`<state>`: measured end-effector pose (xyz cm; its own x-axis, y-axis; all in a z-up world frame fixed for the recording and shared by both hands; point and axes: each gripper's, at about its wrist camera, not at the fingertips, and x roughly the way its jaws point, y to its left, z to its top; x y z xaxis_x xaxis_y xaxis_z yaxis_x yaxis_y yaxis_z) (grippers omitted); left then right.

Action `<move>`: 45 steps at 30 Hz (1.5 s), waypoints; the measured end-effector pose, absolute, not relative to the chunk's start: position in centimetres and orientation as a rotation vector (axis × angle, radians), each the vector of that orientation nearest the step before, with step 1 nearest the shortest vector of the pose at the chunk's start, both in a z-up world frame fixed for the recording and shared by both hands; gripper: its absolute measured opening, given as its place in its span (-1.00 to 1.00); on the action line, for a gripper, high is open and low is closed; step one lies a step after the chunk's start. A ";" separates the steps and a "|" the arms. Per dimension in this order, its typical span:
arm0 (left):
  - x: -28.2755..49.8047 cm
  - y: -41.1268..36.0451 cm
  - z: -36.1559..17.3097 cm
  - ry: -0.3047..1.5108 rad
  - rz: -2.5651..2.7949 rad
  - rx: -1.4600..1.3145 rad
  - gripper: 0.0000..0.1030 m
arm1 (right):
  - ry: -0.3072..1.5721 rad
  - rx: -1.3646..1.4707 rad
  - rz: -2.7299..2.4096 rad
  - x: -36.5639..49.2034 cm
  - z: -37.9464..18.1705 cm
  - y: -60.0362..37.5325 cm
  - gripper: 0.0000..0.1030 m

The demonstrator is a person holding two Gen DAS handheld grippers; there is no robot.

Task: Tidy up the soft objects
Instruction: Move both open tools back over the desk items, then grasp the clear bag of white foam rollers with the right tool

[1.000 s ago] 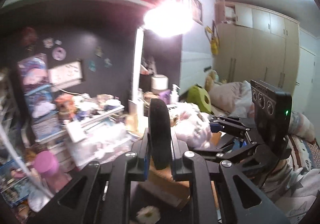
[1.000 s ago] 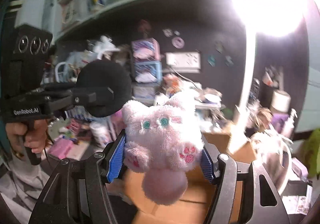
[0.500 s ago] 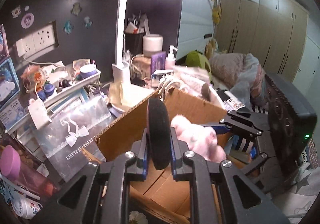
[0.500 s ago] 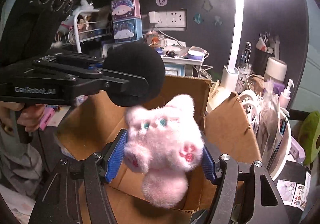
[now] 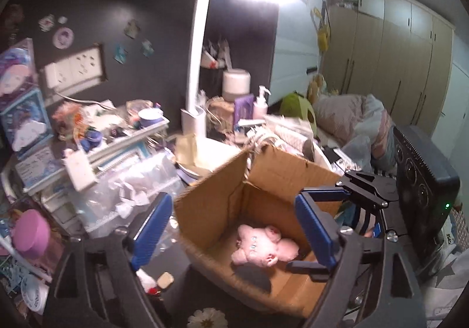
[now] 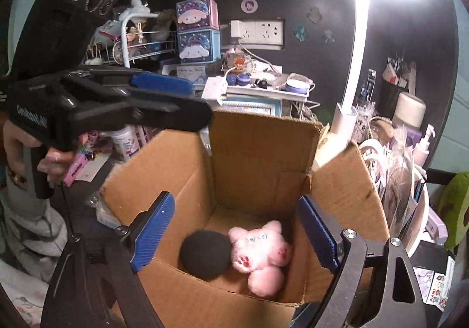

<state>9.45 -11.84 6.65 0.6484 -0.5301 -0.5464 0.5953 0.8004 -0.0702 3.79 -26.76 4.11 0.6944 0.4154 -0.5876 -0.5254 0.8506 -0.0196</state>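
Note:
An open cardboard box (image 6: 263, 152) (image 5: 275, 169) stands below both grippers. On its floor lie a pink plush cat (image 6: 261, 251) (image 5: 263, 246) and, touching it, a round black soft pad (image 6: 205, 254) (image 5: 252, 275). My right gripper (image 6: 234, 232) hangs over the box's near rim. Its jaws are opening, and the blue pads (image 6: 152, 231) press on nothing. My left gripper (image 5: 234, 229) hovers over the box from the other side with jaws also opening and nothing between them. In the right wrist view the left gripper (image 6: 181, 102), held by a hand (image 6: 44, 158), sits above the box's left flap.
A white desk lamp (image 5: 196, 70) rises behind the box. A cluttered white shelf (image 6: 258, 90) and plastic bags (image 5: 137, 190) crowd the far side. A white basket (image 6: 410, 196) of papers presses against the box's right flap. A pink jar (image 5: 30, 232) stands left, a bed (image 5: 351, 114) beyond.
Both grippers came down over the box and opened. The black pad left the left gripper and the pink plush left the right gripper; both now lie in the box.

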 end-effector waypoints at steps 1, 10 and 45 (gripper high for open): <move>9.0 -11.0 7.0 0.566 -0.631 0.113 0.66 | 0.594 -0.195 0.533 3.5 4.4 -26.5 0.64; 5.6 -1.8 6.6 0.509 -0.448 0.063 0.68 | 0.452 -0.206 0.614 -0.2 7.5 -21.8 0.64; 2.2 16.4 -8.8 0.710 -0.207 -0.241 0.69 | 0.830 -0.254 0.896 3.4 -6.2 -2.1 0.44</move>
<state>2.15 16.39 -8.83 0.7402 -0.2684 -0.6166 0.1061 0.9520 -0.2871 3.43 -2.13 -6.24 0.3456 0.5887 -0.7307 -0.7734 0.6197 0.1334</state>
